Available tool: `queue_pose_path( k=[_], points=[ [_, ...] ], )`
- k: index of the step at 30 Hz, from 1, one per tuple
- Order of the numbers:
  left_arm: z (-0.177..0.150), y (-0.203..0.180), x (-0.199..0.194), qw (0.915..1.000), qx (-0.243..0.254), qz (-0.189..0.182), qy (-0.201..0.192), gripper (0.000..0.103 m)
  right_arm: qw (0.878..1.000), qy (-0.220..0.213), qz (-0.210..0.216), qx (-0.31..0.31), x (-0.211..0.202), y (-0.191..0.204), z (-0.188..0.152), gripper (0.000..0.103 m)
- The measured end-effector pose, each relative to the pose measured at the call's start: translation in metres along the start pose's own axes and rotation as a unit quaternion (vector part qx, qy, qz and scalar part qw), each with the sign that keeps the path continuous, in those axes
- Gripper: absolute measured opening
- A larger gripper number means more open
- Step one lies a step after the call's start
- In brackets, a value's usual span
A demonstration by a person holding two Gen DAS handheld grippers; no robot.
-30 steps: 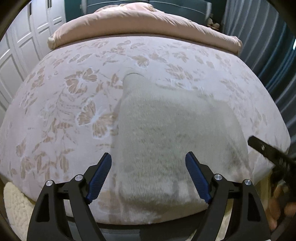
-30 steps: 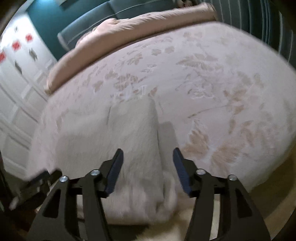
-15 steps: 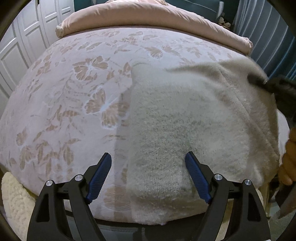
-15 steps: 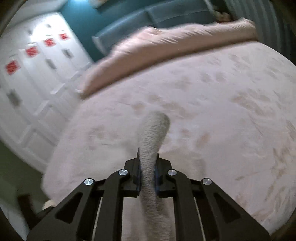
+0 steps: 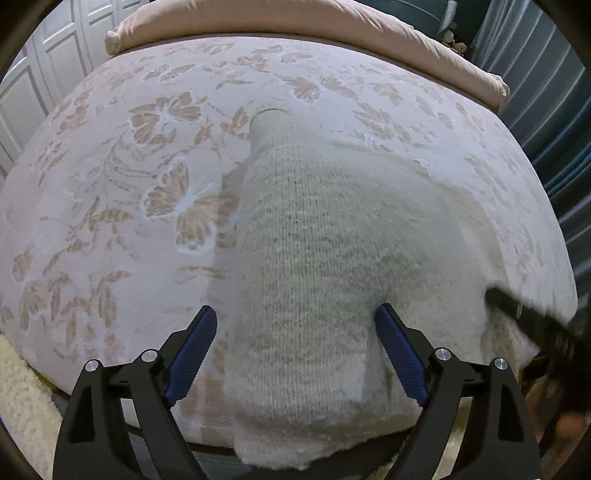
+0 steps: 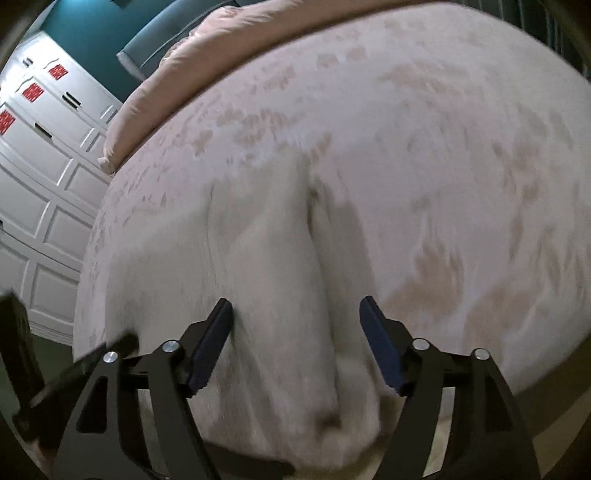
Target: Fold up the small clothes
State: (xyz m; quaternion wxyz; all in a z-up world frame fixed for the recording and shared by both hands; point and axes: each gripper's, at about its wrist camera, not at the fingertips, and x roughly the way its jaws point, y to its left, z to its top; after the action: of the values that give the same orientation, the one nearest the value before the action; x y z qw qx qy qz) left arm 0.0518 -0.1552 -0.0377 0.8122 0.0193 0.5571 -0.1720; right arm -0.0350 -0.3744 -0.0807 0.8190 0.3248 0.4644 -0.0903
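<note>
A cream knit garment lies on the floral bed cover, its near end hanging over the bed's front edge. My left gripper hovers over that near end. Its jaws are opening, and the left strip of the knit lies between them without being pressed. In the blurred right wrist view the garment shows a lengthwise fold. My right gripper stands over this fold with its jaws opening and its pads off the cloth. A dark finger of the right gripper reaches in at the garment's right edge.
A pink duvet roll lies across the far end of the bed. White panelled doors stand to the left and blue curtains to the right. A fluffy cream rug lies on the floor below the bed's edge.
Half a second ago the right gripper was shut on a raised fold of the garment. It has since let go, and the cloth lies flat again. The left gripper has come slightly lower.
</note>
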Motion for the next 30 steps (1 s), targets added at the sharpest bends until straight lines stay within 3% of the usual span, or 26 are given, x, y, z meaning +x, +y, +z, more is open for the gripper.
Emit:
queue_pose_path(
  k=[4,8,14,18,21,22,23,25,28,30],
  points=[
    [0.002,-0.005,0.012,0.9999,0.002,0.004,0.01,0.088,0.999,0.009,0.026,0.024,0.012,-0.008,-0.015,0.077],
    [0.005,-0.008,0.021,0.9998,0.013,0.016,0.008,0.098,0.998,0.008,0.047,0.037,0.025,-0.015,-0.014,0.082],
    [0.006,-0.005,0.036,0.9999,0.007,-0.001,0.009,0.098,0.996,-0.006,0.074,0.04,0.032,-0.02,-0.014,0.088],
    [0.006,-0.002,0.044,0.9996,-0.004,-0.027,0.003,0.098,0.995,-0.014,0.09,0.037,0.034,-0.022,-0.016,0.088],
    [0.005,0.009,0.052,0.9968,-0.025,-0.076,0.008,0.098,0.993,-0.019,0.11,0.038,0.035,-0.025,-0.015,0.088],
    [0.005,0.015,0.055,0.9945,-0.035,-0.098,0.014,0.098,0.992,-0.022,0.121,0.038,0.036,-0.025,-0.015,0.086],
    [0.005,0.02,0.057,0.9917,-0.043,-0.119,0.02,0.098,0.99,-0.019,0.133,0.037,0.037,-0.025,-0.015,0.078],
    [0.007,0.024,0.056,0.9891,-0.038,-0.141,0.023,0.096,0.987,-0.008,0.152,0.04,0.041,-0.025,-0.012,0.072],
    [0.008,0.021,0.05,0.9868,-0.021,-0.158,0.025,0.081,0.985,0.005,0.165,0.052,0.043,-0.027,-0.009,0.06],
    [0.01,0.02,0.043,0.9852,-0.012,-0.169,0.028,0.067,0.983,0.009,0.17,0.064,0.038,-0.027,-0.009,0.046]
  ],
)
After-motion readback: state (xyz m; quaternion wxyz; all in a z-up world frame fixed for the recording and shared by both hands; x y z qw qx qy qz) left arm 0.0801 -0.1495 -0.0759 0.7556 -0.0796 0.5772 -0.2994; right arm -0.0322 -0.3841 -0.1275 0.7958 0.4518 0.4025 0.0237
